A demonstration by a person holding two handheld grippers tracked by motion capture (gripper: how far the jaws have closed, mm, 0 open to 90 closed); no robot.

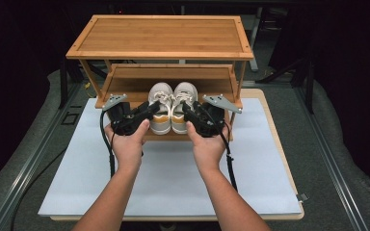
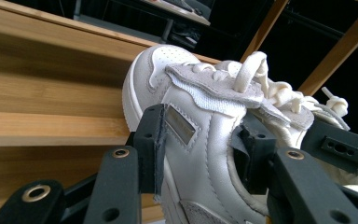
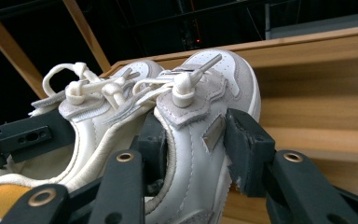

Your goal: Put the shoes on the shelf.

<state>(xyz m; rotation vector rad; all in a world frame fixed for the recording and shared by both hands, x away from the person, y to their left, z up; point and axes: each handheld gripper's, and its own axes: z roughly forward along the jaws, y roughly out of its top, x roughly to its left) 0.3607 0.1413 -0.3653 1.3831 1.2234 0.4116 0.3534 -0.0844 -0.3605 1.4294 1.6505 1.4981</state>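
On the lower shelf (image 1: 125,85) of the bamboo rack (image 1: 164,36), a pair of white sneakers sits side by side, toes pointing away from the person, heels toward the front edge. Rack stands on a white board (image 1: 168,178) on the table.

Left gripper (image 1: 147,111) is clamped on the left sneaker (image 1: 160,103): in the left gripper view one pad (image 2: 150,140) presses the outer side wall by the small metal tag, the other pad (image 2: 254,149) sits inside the collar against the inner wall. So the jaws straddle the shoe's outer wall, closed onto it.

Right gripper (image 1: 189,111) mirrors that on the right sneaker (image 1: 183,103): in the right gripper view one pad (image 3: 247,149) is on the outer wall, the other pad (image 3: 154,144) inside the opening, wall pinched between them.

Both hands grip the tool bodies from below, left hand (image 1: 127,139), right hand (image 1: 207,144). Cables trail back toward the person.

Sneakers touch each other at the inner sides, laces loosely knotted, tan-orange insoles visible at the heels. Whether the soles rest on the shelf or are just off it, cannot tell.
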